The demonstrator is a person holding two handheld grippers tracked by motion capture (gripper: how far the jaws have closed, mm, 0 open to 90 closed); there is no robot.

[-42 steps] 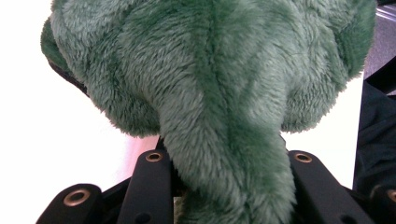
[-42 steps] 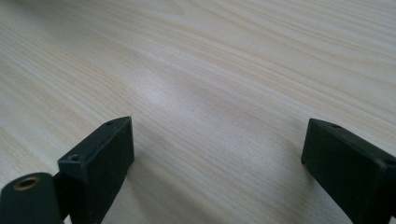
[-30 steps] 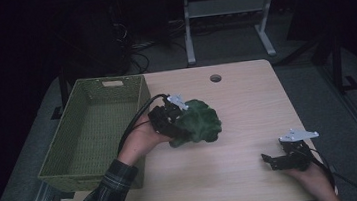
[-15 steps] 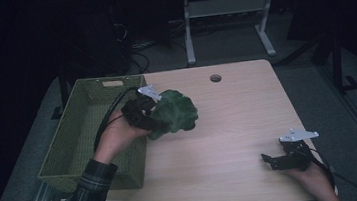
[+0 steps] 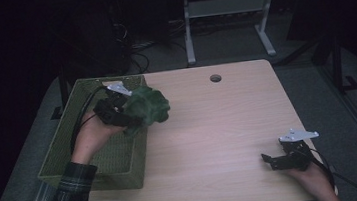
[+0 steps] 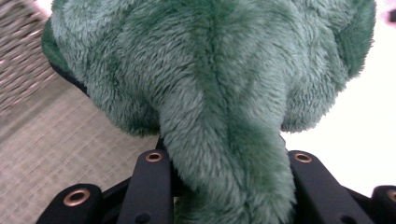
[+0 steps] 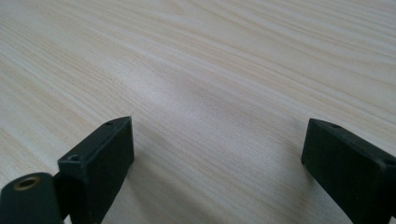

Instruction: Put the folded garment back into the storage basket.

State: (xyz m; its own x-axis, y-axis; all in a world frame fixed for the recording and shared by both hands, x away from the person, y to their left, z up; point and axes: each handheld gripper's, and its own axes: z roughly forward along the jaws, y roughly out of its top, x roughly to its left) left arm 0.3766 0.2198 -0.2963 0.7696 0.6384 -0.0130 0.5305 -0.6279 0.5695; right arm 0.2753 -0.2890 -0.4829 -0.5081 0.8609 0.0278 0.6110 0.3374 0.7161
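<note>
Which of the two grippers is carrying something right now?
The left gripper, by the green basket: its jaws clamp a green plush toy. The right gripper rests near the table's front edge, jaws open.

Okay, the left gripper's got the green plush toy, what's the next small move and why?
Probably carry it a little further over the green basket, then open. The left gripper is clamped on the green plush toy, which hangs above the basket's near-table rim, partly over the table.
</note>
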